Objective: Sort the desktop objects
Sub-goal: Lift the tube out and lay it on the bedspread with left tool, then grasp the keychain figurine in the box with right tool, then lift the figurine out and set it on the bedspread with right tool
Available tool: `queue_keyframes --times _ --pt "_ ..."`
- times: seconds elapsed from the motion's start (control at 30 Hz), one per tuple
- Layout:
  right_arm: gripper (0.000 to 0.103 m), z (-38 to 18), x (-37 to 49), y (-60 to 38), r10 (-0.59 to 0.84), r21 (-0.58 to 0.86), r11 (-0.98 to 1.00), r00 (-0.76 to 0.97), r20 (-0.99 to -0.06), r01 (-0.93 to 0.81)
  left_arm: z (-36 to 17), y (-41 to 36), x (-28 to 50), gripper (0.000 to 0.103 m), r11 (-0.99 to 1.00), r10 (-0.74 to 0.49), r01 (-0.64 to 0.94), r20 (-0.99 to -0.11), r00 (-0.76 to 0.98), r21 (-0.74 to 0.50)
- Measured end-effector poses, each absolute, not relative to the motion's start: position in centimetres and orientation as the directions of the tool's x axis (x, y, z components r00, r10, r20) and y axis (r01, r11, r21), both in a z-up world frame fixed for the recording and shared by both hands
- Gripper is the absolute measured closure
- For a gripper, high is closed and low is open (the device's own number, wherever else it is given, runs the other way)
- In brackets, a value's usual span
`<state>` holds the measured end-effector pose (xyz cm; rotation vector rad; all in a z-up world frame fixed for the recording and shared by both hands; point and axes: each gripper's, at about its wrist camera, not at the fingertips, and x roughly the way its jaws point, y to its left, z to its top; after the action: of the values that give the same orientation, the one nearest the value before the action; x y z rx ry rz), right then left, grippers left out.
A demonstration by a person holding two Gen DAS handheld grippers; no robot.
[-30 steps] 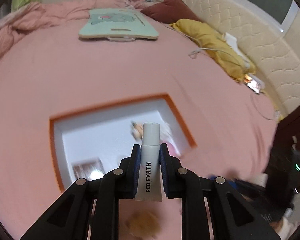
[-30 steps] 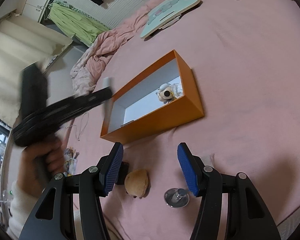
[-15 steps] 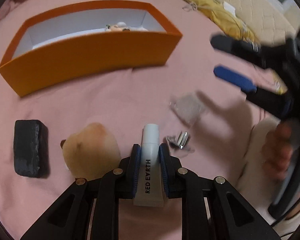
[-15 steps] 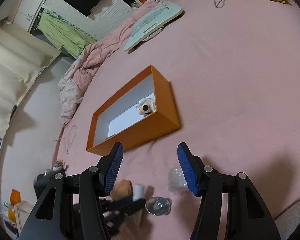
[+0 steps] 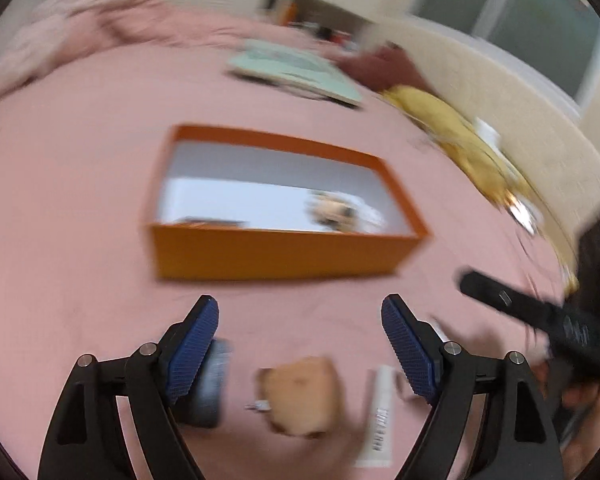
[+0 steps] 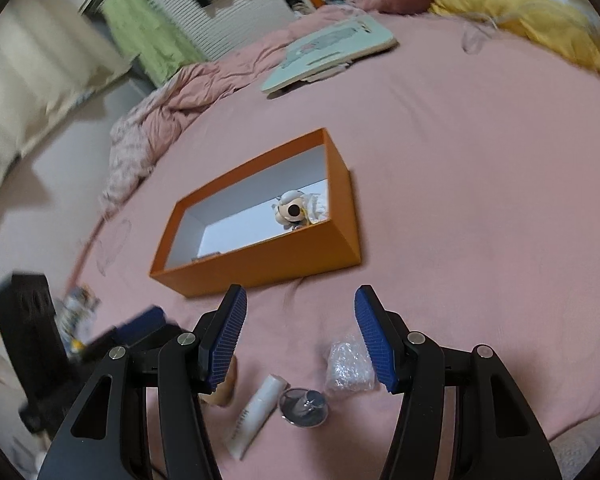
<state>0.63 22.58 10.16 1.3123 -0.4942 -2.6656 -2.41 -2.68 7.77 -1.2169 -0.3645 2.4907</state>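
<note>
- The left claw (image 5: 300, 316) had just been opening: half a second earlier its blue pads pinched the white cosmetic tube (image 6: 256, 414), and now the jaws stood wide with nothing between them.
- The tube lay released on the pink bed (image 6: 480, 200), near its front edge, just beside a tan plush toy (image 5: 300, 396) and a shiny round metal piece (image 6: 303, 406).
- A second earlier the left view looked down into the orange box (image 6: 260, 256); now that box sat farther off, beyond the parted pads.
- The right claw (image 6: 300, 320) was as wide open as before and held nothing; a crumpled clear plastic wrapper (image 6: 348, 368) lay just beside its right pad.
- A dark block (image 5: 208, 392) lay on the bed left of the plush toy, partly hidden behind the left claw's pad.
- Inside the box, at its right end, sat a small pale figure (image 6: 294, 212).
- The left view was heavily blurred.
- Toward the bed's far edge lay a mint-green board (image 6: 332, 50), a yellow pillow (image 6: 516, 8) and a rumpled pink duvet (image 6: 168, 120).
- A padded cream headboard (image 5: 520, 120) ran along the bed's right side.
</note>
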Motion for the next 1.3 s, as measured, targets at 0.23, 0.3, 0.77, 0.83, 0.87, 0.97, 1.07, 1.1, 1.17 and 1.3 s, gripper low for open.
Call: queue_keyframes --times 0.23,0.3,0.77,0.83,0.87,0.97,1.07,1.1,1.17,1.3 --pt "0.045 11.1 -2.3 18.2 -0.221 0.172 -0.975 -0.583 -0.782 0.140 9.1 -6.1 -3.5 0.020 -0.940 0.290 -0.073 -0.669 -0.684 -0.333" --pt "0.046 11.4 -4.6 16.9 -0.191 0.106 -0.978 -0.563 -0.804 0.179 9.3 -6.4 -3.5 0.020 -0.941 0.283 -0.069 -0.659 -0.697 -0.332" --pt "0.049 4.2 -18.7 12.8 0.135 -0.194 -0.930 -0.202 -0.970 0.311 9.1 -8.8 -4.5 0.020 -0.882 0.349 -0.029 -0.610 -0.712 -0.471" --pt "0.059 3.2 -18.8 12.9 0.175 -0.229 -0.921 -0.188 -0.966 0.315 9.1 -8.7 -4.5 0.020 -0.883 0.351 -0.035 -0.608 -0.712 -0.469" --pt "0.059 3.2 -18.7 13.0 0.168 -0.225 -0.924 -0.198 -0.966 0.310 9.1 -8.7 -4.5 0.020 -0.881 0.355 -0.038 -0.606 -0.712 -0.471" --pt "0.059 3.4 -18.3 13.5 0.149 -0.210 -0.934 -0.220 -0.964 0.290 9.1 -8.7 -4.6 0.020 -0.879 0.362 -0.044 -0.604 -0.710 -0.475" --pt "0.059 4.5 -17.4 13.9 0.092 -0.170 -0.945 -0.274 -0.957 0.278 9.1 -8.6 -4.6 0.020 -0.879 0.361 -0.045 -0.602 -0.713 -0.474" --pt "0.059 5.4 -16.9 14.0 0.060 -0.148 -0.950 -0.305 -0.951 0.275 9.1 -8.6 -4.6 0.020 -0.880 0.360 -0.044 -0.602 -0.712 -0.474" --pt "0.059 7.9 -15.3 14.1 -0.012 -0.100 -0.957 -0.383 -0.924 0.271 9.0 -8.6 -4.6 0.020 -0.881 0.357 -0.041 -0.607 -0.710 -0.471" --pt "0.059 12.3 -10.3 15.0 -0.109 -0.033 -0.961 -0.484 -0.868 0.276 8.9 -8.8 -4.7 0.020 -0.880 0.357 -0.037 -0.609 -0.708 -0.473"
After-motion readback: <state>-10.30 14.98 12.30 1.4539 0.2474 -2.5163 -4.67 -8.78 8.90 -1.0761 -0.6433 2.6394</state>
